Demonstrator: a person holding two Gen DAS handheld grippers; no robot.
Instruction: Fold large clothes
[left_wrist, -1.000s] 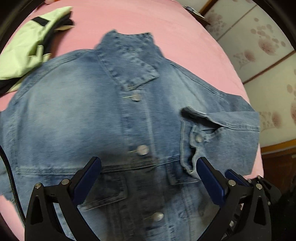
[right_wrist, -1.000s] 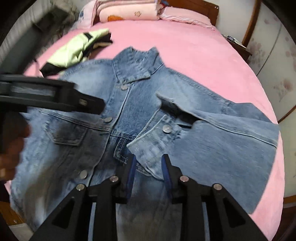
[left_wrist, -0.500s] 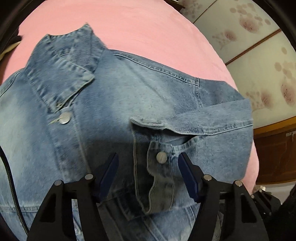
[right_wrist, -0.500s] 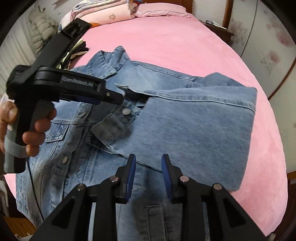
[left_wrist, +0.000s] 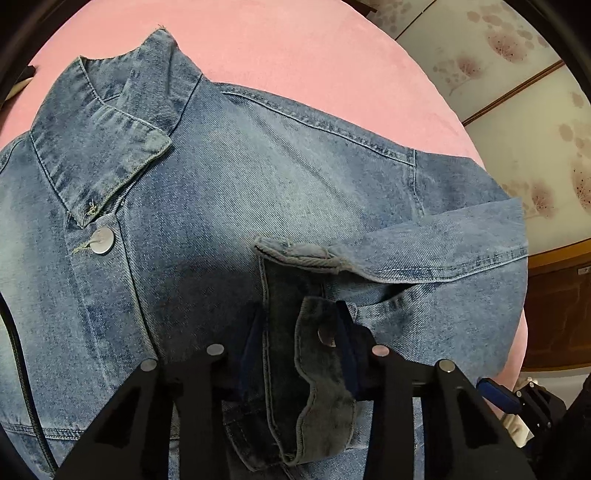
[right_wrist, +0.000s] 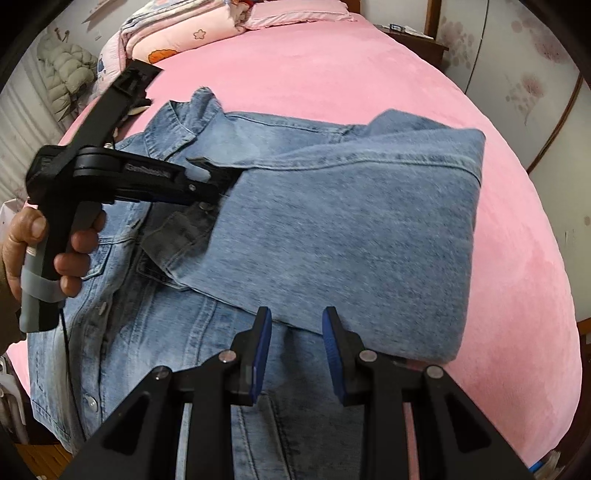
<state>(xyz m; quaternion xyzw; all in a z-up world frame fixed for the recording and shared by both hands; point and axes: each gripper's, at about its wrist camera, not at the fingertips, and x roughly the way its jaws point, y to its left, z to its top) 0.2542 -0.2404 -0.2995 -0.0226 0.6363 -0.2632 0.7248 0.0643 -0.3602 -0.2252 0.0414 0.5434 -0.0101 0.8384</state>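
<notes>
Left wrist view: the left gripper sits low in the centre of the frame, its dark blue pads closing on the buttoned cuff of the faded blue denim jacket, which is bunched between the jaws and pressed by them. In the right wrist view the same tool points in from the left, held by a hand.

The right gripper stands at the bottom centre of its view, jaws partly apart, over the lower edge of the folded-over sleeve; whether the pads touch the cloth cannot be told.

The jacket lies front up, collar toward the upper left. Around it the pink plush bedspread is bare at the top and right of the frame. Folded pink bedding is stacked at the upper left.
</notes>
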